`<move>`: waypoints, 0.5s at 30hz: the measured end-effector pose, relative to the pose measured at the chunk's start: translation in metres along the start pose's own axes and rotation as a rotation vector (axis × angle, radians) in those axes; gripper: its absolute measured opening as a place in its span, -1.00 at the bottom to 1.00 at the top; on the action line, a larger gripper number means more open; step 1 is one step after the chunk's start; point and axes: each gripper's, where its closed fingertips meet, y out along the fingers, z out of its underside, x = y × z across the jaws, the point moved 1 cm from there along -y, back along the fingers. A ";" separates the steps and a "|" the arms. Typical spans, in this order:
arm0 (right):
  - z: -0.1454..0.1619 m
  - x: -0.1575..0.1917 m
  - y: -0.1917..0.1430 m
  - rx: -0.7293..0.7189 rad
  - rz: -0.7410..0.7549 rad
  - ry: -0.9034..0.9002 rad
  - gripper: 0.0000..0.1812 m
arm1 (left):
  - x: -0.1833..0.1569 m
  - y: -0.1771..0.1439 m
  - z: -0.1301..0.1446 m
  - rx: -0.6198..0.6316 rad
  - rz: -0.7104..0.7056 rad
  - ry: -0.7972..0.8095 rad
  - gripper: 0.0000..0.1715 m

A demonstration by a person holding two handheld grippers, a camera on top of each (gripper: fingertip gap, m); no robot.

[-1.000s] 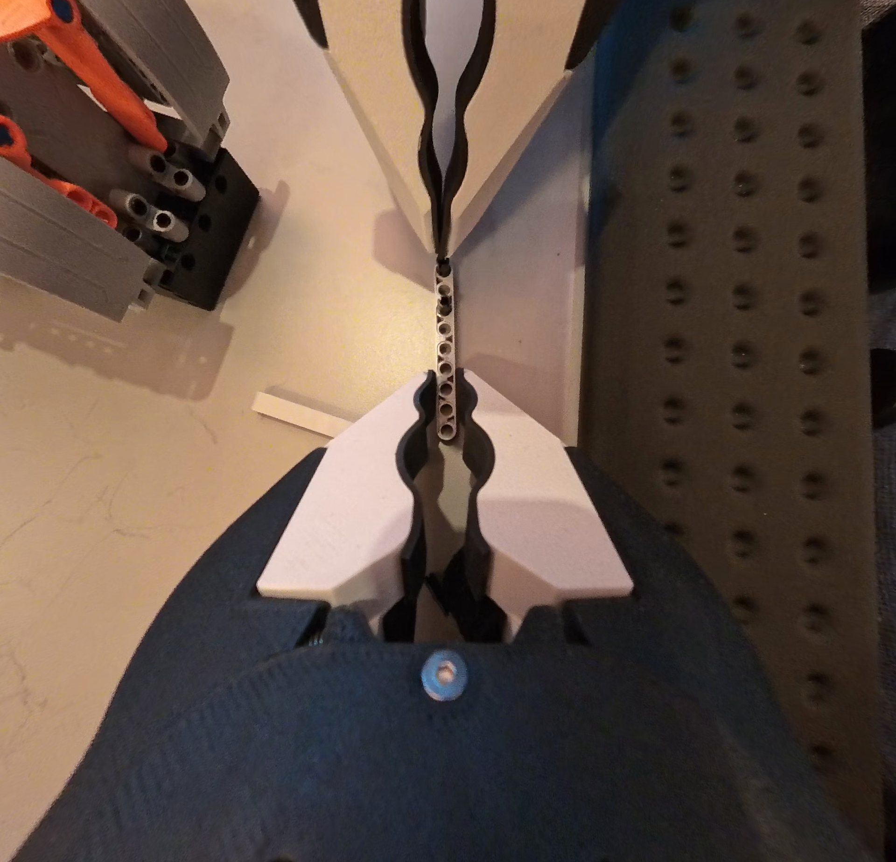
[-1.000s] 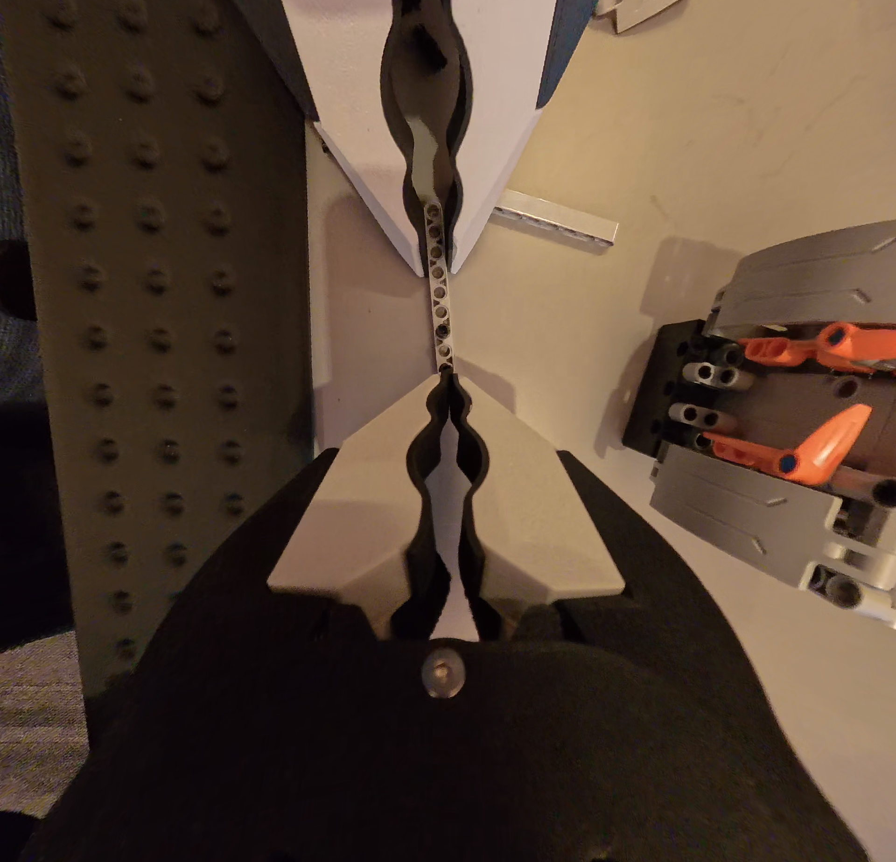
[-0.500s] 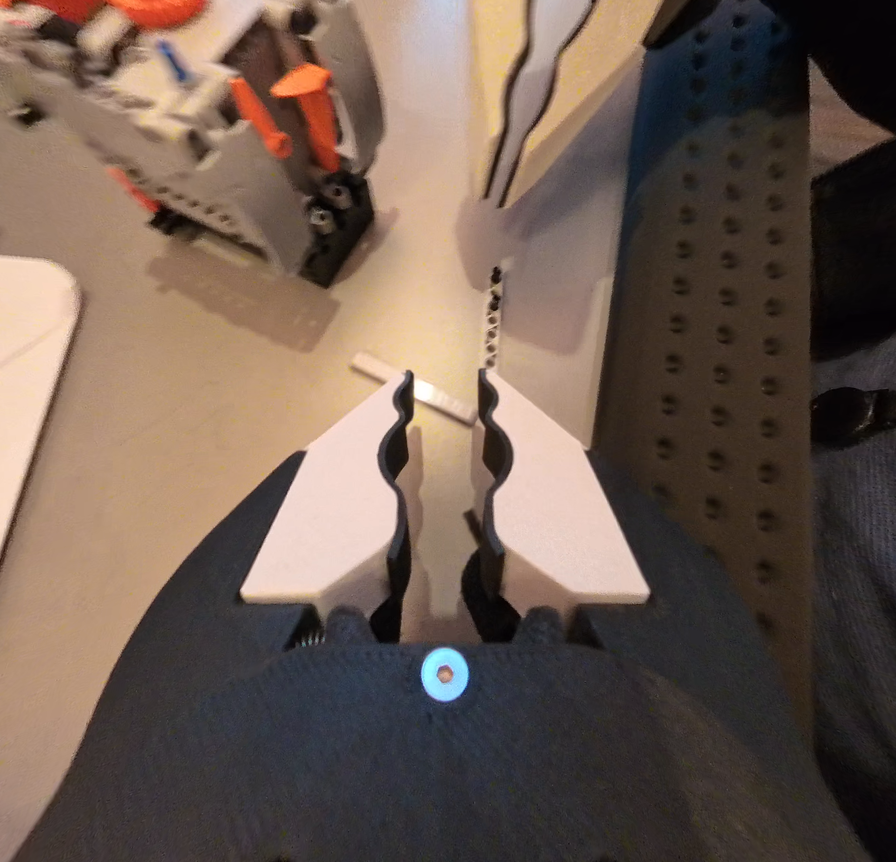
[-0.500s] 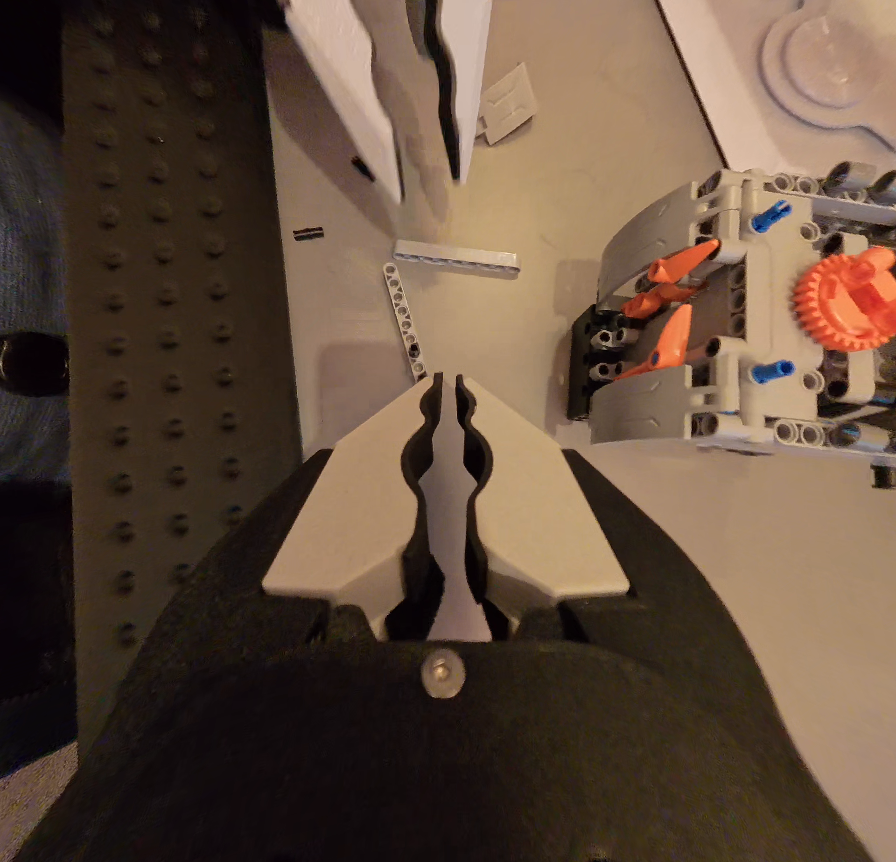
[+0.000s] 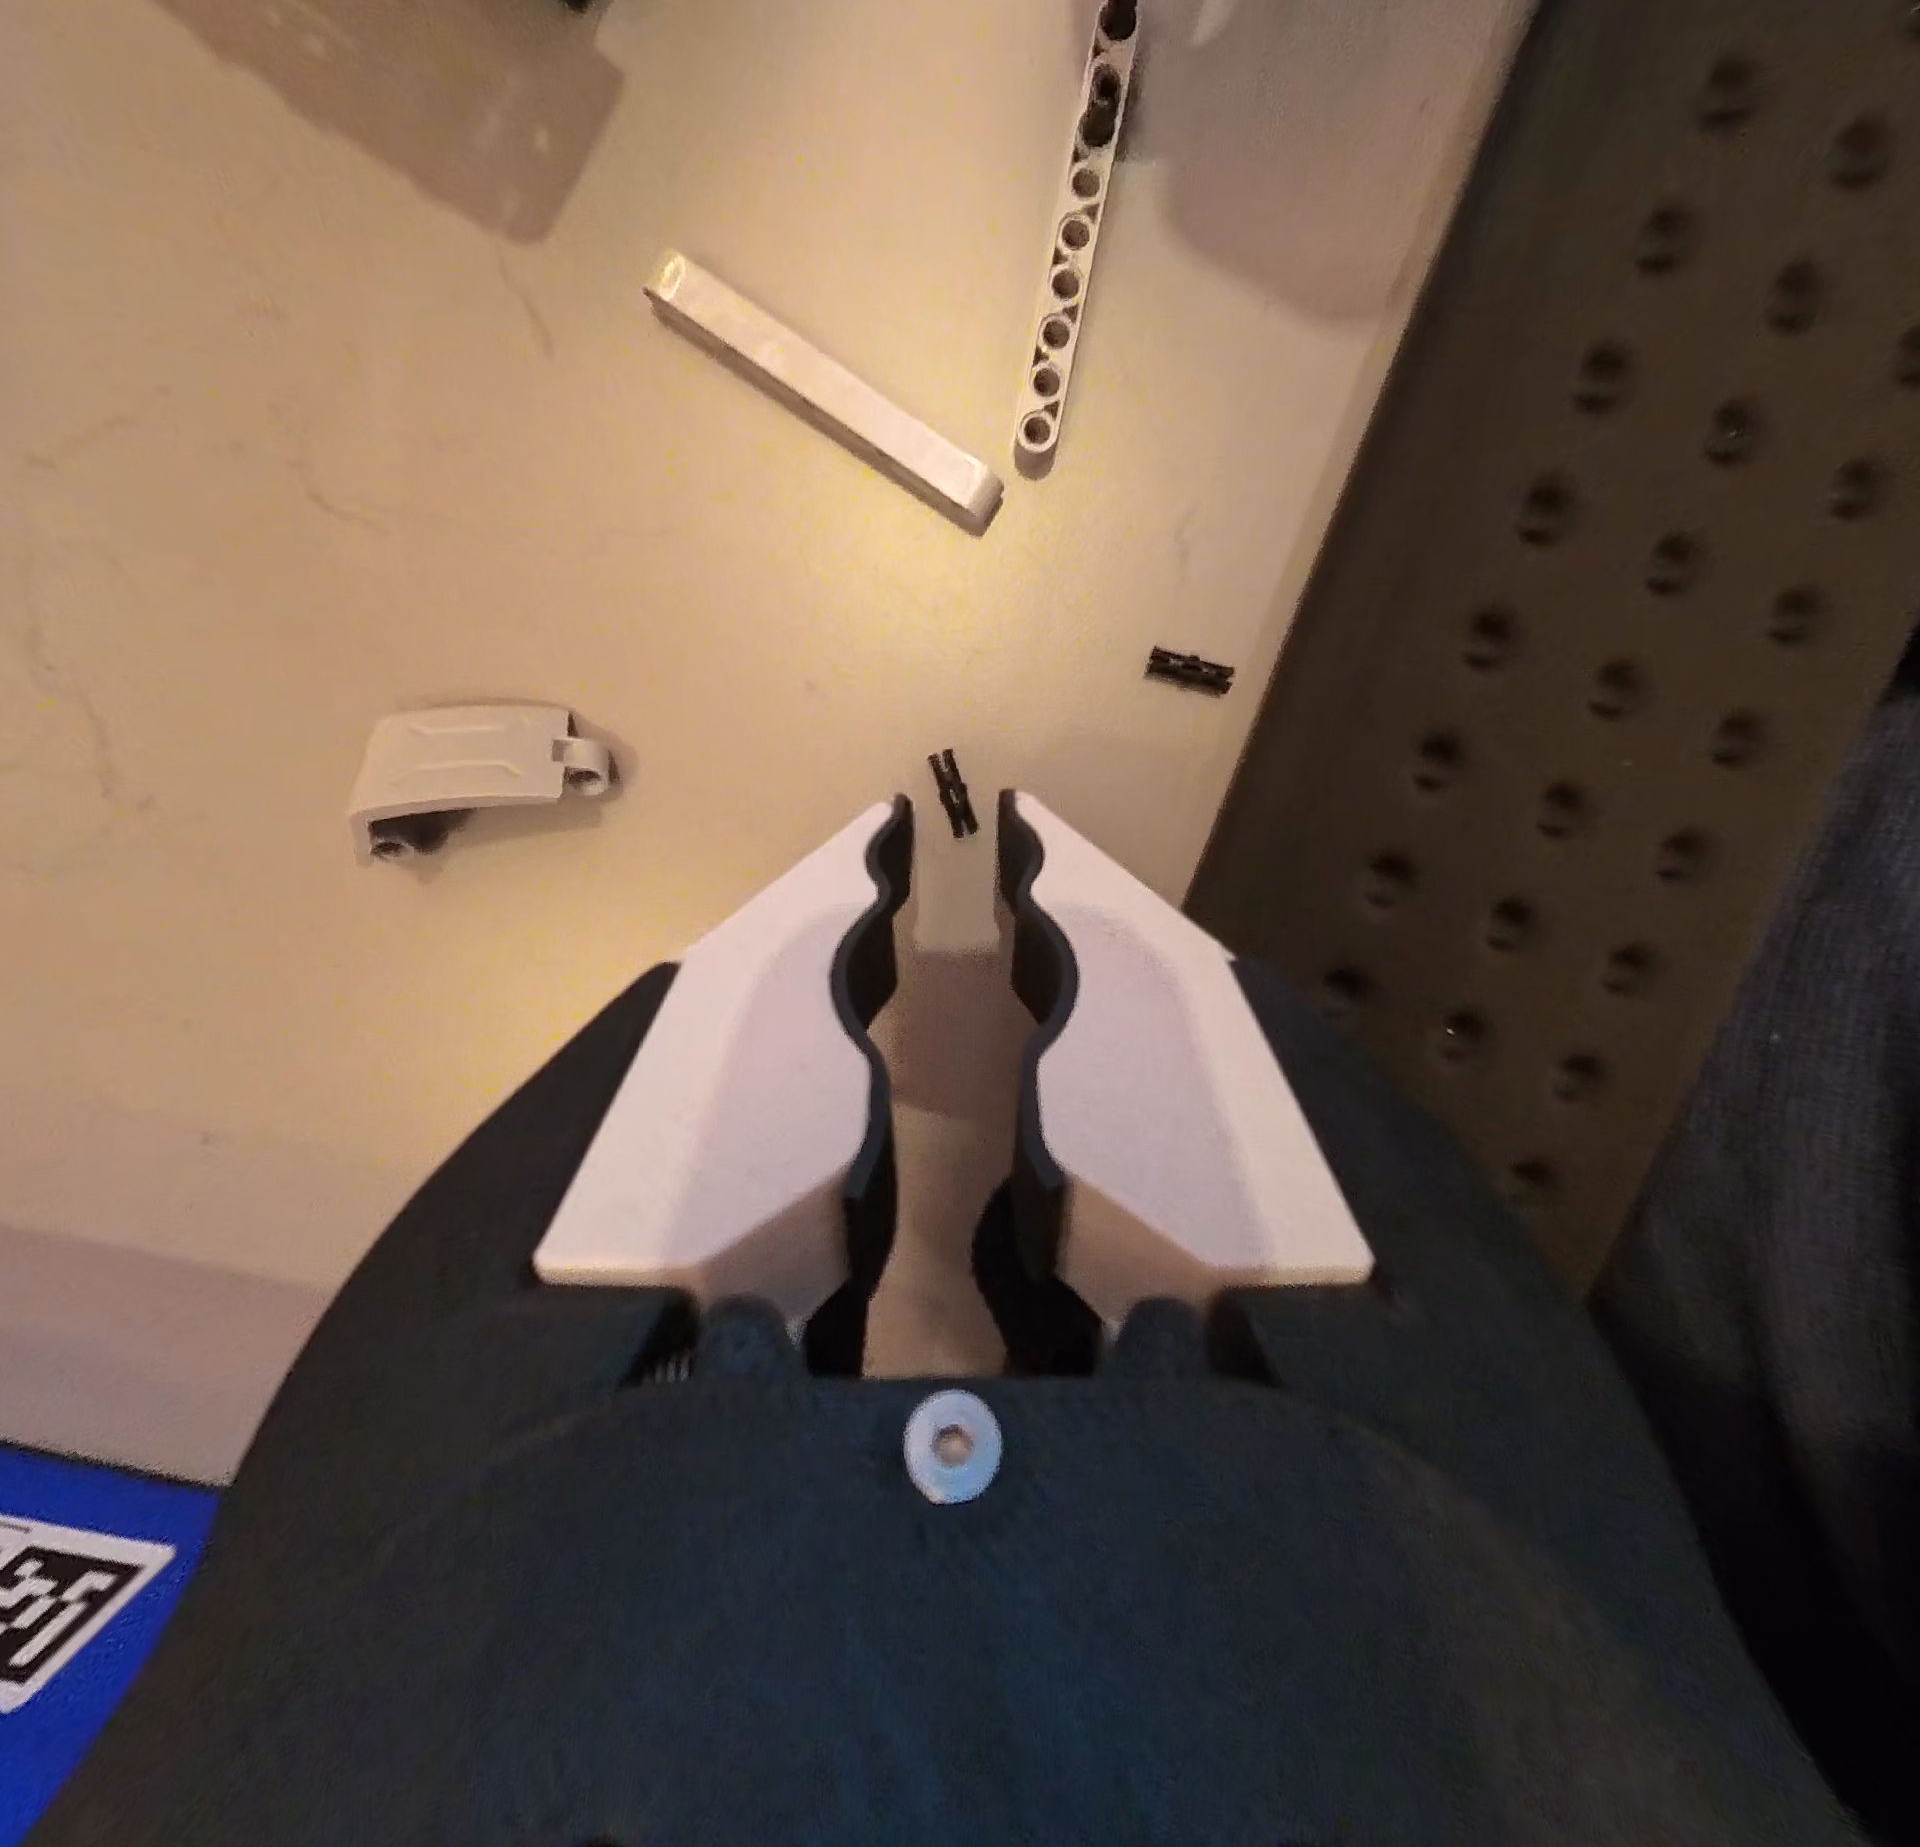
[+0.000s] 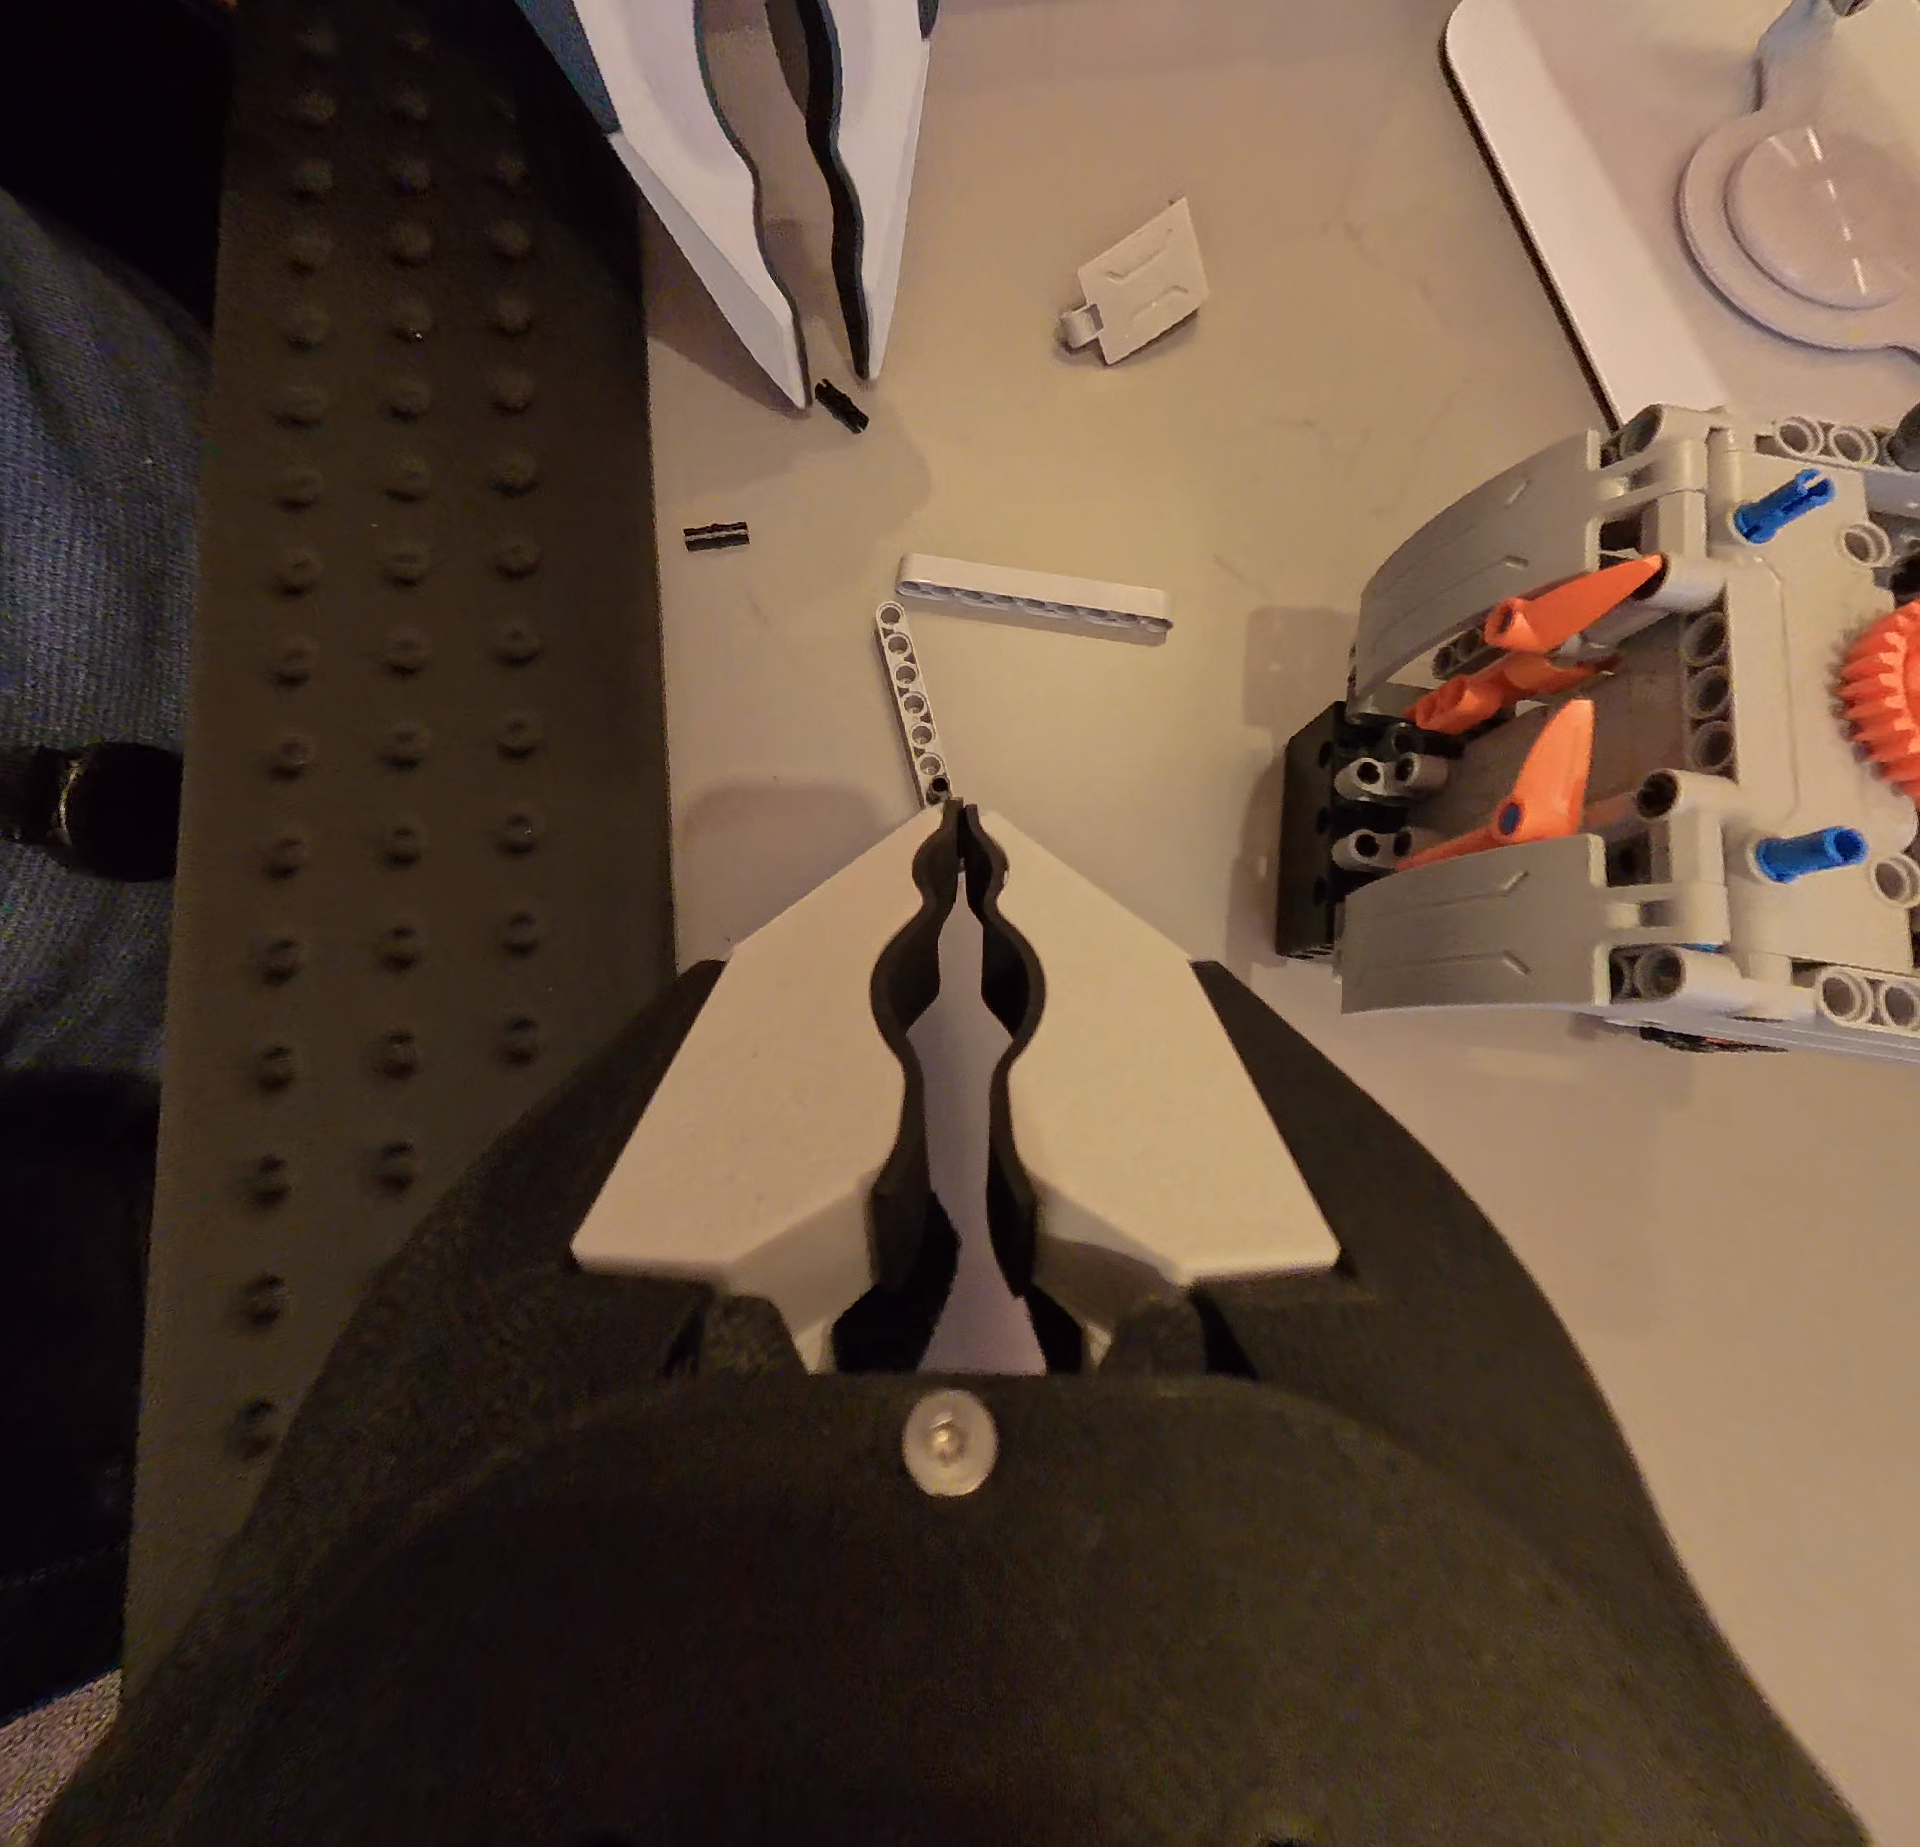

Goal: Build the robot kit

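Observation:
My left gripper (image 5: 951,808) is open and empty, low over the table. A small black pin (image 5: 956,795) lies just ahead of its tips, in line with the gap. From the right wrist view the left gripper (image 6: 828,382) shows at the top, with the pin (image 6: 840,407) at its tips. A thin grey beam with holes (image 5: 1075,228) lies flat on the table, with black pins in its far end. My right gripper (image 6: 961,812) is shut with nothing between its jaws. Its tips hover by the near end of the holed beam (image 6: 912,701).
A solid grey beam (image 5: 821,400), a curved grey panel (image 5: 468,774) and a second black pin (image 5: 1192,668) lie loose. A dark studded mat (image 6: 416,654) lines the table edge. A grey, orange and blue brick model (image 6: 1558,810) and a white tray (image 6: 1538,135) stand at the right. Tip to tip, the grippers are about 15 centimeters apart.
Both grippers held the holed beam between them; it now lies on the table. The left gripper has opened and moved over to the black pin. The right has pulled back.

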 end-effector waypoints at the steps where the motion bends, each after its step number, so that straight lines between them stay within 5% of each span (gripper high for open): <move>1: 0.000 0.000 0.000 -0.003 -0.002 0.000 -1.00 | 0.001 0.003 0.001 0.006 -0.005 -0.005 -0.88; 8: -0.009 0.004 -0.001 -0.037 -0.008 -0.002 -1.00 | 0.005 0.007 -0.007 -0.047 -0.051 0.010 -0.98; 15: -0.045 0.003 -0.005 -0.187 -0.008 0.057 -0.97 | 0.011 -0.009 -0.042 -0.239 -0.161 0.097 -0.98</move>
